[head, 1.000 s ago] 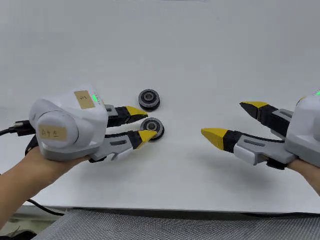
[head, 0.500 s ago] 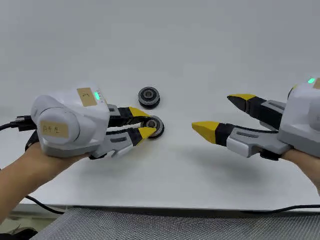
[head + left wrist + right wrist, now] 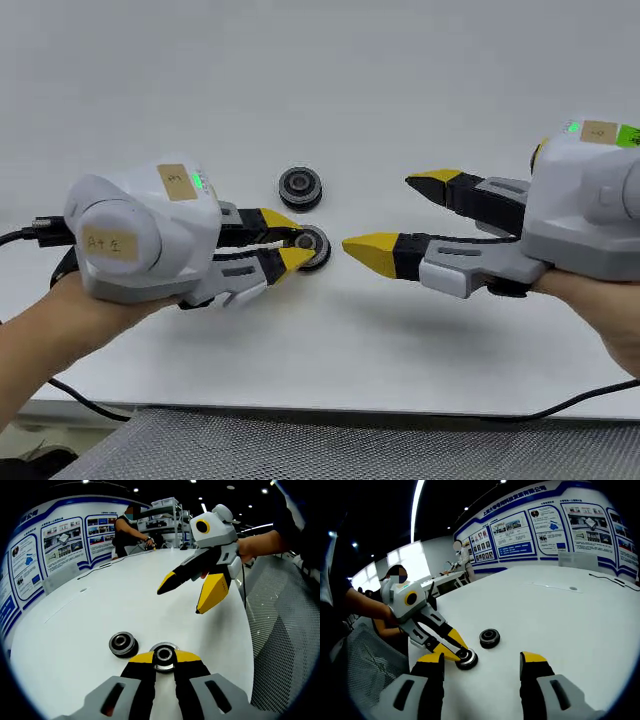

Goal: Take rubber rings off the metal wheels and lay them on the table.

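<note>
On the white flat table (image 3: 330,90), two small round wheels of black rubber and metal lie near the middle, close together but apart. The near wheel (image 3: 314,250) sits between the jaws of the left gripper (image 3: 297,240), a white plastic two-jaw tool with yellow tips that comes in from the left, both tips touching the wheel. The far wheel (image 3: 300,187) lies just behind it, slightly left. The right gripper (image 3: 392,214) hangs above the table to the right of the near wheel, jaws spread and pointing left, the nearer tip close to the wheel but apart.
</note>
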Demonstrator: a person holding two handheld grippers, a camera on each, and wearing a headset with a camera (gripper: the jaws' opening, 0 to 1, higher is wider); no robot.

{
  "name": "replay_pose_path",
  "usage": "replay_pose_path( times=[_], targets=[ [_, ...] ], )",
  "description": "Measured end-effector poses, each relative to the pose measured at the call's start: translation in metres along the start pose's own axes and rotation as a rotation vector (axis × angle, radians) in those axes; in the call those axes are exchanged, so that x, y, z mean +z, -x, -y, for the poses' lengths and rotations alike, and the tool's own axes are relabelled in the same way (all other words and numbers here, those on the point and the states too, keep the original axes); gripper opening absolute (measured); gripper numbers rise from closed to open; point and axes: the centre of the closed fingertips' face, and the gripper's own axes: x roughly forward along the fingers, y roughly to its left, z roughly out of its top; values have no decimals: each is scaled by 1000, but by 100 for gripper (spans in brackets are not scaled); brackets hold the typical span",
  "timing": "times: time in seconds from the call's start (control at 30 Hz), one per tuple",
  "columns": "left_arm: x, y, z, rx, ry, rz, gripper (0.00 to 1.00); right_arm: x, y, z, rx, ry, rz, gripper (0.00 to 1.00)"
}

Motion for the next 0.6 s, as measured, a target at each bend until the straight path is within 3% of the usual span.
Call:
replay_pose_path(
  times=[0.6],
  targets=[
    [-1, -1, -1, -18, -37, -26, 13, 5, -26, -33, 238, -190, -1, 70]
  ],
)
